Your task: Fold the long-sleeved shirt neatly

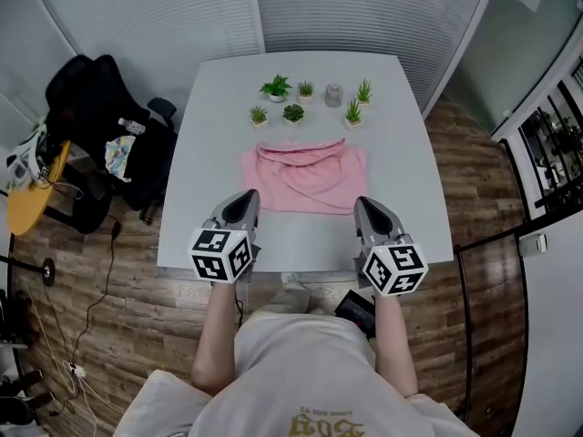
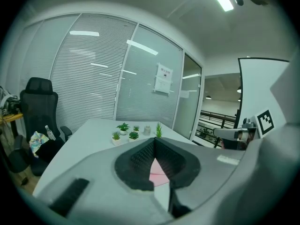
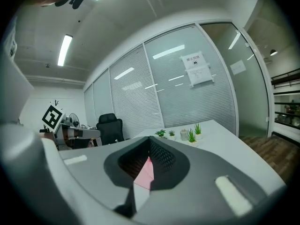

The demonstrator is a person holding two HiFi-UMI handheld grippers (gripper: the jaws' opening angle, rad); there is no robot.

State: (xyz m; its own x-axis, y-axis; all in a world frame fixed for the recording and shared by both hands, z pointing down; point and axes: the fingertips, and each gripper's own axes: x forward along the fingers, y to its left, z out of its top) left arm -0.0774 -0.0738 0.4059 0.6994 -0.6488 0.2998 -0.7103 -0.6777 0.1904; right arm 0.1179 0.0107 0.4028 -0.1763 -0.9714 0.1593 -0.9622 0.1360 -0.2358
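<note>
Left gripper (image 1: pixel 244 195) and right gripper (image 1: pixel 363 204) hover, jaws closed (both empty), near the folded pink shirt (image 1: pixel 305 176) on the tabletop (image 1: pixel 405 153).

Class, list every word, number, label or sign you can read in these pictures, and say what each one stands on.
Nothing here reads with certainty.
Paper notice on the glass wall: printed lines, too small and blurred to read.
Yellow print on the person's top: partly cut off, blurred, unreadable.
Square markers on the cubes: black-and-white patterns, no words.
</note>
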